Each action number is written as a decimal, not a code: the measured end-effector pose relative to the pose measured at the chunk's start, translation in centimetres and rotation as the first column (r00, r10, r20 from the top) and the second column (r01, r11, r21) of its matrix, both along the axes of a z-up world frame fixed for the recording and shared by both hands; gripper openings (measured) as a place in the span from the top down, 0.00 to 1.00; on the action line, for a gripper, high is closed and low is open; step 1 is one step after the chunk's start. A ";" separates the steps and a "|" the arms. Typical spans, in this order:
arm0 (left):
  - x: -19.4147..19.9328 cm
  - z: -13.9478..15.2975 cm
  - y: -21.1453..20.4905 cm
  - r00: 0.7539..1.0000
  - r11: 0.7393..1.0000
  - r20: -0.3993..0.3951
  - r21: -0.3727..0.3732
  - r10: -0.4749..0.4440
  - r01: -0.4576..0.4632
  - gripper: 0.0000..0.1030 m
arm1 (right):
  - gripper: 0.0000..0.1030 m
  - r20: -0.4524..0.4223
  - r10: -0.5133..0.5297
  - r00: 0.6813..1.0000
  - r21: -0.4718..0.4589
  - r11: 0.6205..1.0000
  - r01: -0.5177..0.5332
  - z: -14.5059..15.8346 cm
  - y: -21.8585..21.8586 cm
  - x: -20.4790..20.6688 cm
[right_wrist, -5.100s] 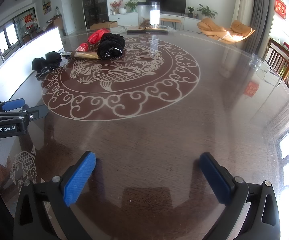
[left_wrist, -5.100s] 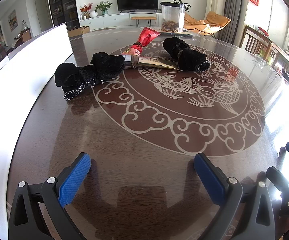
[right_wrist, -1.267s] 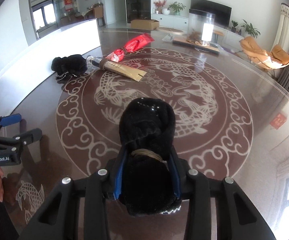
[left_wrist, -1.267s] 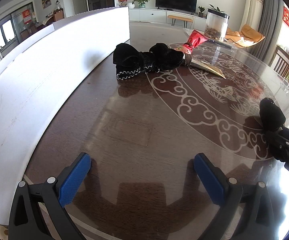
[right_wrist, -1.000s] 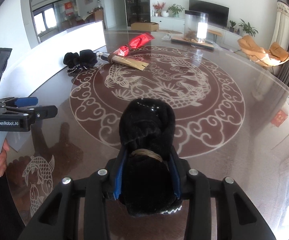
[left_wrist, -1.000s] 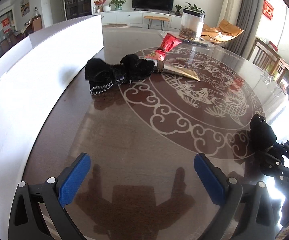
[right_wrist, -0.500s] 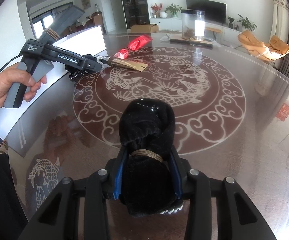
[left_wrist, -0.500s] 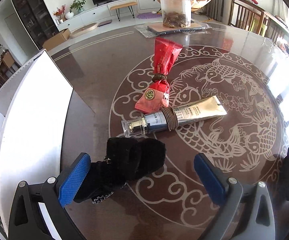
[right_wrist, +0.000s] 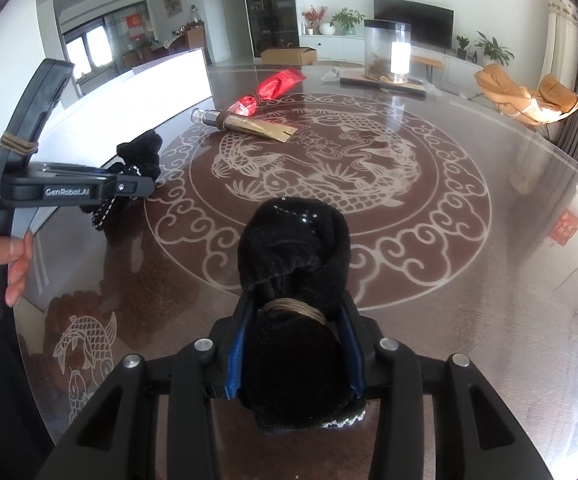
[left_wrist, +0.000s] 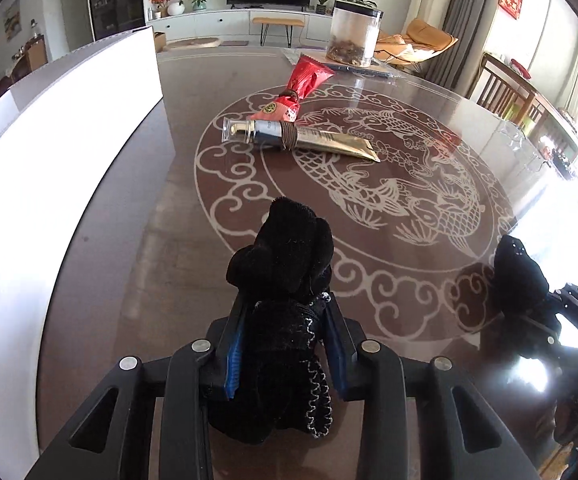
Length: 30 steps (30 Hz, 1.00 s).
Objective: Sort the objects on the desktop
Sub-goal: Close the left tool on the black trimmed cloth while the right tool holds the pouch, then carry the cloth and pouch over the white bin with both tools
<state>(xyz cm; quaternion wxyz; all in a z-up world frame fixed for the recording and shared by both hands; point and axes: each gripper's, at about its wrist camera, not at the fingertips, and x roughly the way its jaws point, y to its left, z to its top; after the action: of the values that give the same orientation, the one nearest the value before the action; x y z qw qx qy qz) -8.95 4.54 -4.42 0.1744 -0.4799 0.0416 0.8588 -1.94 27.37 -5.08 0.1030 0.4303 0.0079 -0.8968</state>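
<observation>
My left gripper (left_wrist: 285,344) is shut on a black glove bundle with white-stitched trim (left_wrist: 285,272) and holds it above the table. It also shows in the right wrist view (right_wrist: 139,160) at the left. My right gripper (right_wrist: 295,344) is shut on a second black glove bundle tied with a rubber band (right_wrist: 293,244), which also shows in the left wrist view (left_wrist: 519,276) at the right. A gold and silver tube (left_wrist: 301,138) and a red snack packet (left_wrist: 301,84) lie on the table (left_wrist: 137,208) further back.
A white board (left_wrist: 49,152) stands along the table's left side. A clear cylindrical jar (left_wrist: 353,40) stands on a flat tray at the far edge. Chairs stand beyond the table at the right.
My left gripper has closed on the black glove bundle and lifted it off the table. My right gripper still holds its bundle.
</observation>
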 end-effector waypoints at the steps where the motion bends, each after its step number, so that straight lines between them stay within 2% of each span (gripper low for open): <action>1: 1.3 -0.1 -0.3 1.000 1.000 -0.006 0.007 0.018 -0.018 0.67 | 0.60 0.000 0.000 1.000 -0.001 1.000 0.000 0.0 0.0 0.0; 3: 3.1 -0.2 -0.8 0.998 0.998 -0.016 0.028 0.053 -0.052 0.66 | 0.60 0.000 0.000 1.000 0.000 1.000 0.000 0.0 0.0 0.0; 6: 3.7 -0.2 -0.4 0.997 0.997 -0.039 -0.014 0.069 -0.070 0.65 | 0.59 -0.001 0.001 1.000 0.014 1.000 -0.001 0.0 -0.2 0.0; 8: 3.7 -0.6 0.2 0.996 0.996 -0.061 -0.058 0.066 -0.070 0.60 | 0.51 0.000 0.015 1.000 0.025 1.000 -0.015 -0.1 -0.6 0.1; 10: 3.8 -0.8 0.6 0.995 0.992 -0.077 -0.105 0.062 -0.070 0.39 | 0.27 0.008 0.009 1.000 0.064 0.998 -0.010 -0.3 -1.0 0.0; 11: 4.0 -0.9 0.6 0.994 0.989 -0.084 -0.126 0.064 -0.075 0.22 | 0.26 0.013 0.003 1.000 0.081 0.997 -0.004 -0.4 -1.1 -0.1; 12: 4.0 -1.0 0.6 0.994 0.988 -0.087 -0.136 0.065 -0.077 0.16 | 0.26 0.013 0.001 1.000 0.088 0.996 -0.003 -0.4 -1.2 -0.1; 15: 3.8 -1.1 -0.4 0.995 0.992 -0.055 -0.090 0.085 -0.089 0.15 | 0.22 0.018 -0.008 1.000 0.087 0.996 0.007 -0.5 -0.9 -0.2; 20: 3.8 -1.4 -0.3 0.995 0.991 -0.043 -0.098 0.085 -0.089 0.00 | 0.16 0.024 -0.025 0.999 0.088 0.996 0.023 -0.6 -0.6 -0.3; 28: 3.8 -1.4 -0.2 0.995 0.991 -0.043 -0.094 0.087 -0.090 0.00 | 0.01 0.045 -0.003 0.999 0.092 0.996 -0.002 -0.9 -1.0 -0.5; 30: 3.8 -1.4 -0.2 0.995 0.992 -0.041 -0.092 0.088 -0.092 0.00 | 0.00 0.048 0.000 0.999 0.092 0.996 -0.005 -1.0 -1.0 -0.5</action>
<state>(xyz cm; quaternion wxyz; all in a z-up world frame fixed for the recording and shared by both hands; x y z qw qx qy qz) -5.16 4.32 -5.80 0.1119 -0.4732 0.0633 0.8715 -2.47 26.36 -6.05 0.0844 0.4559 0.0471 -0.8848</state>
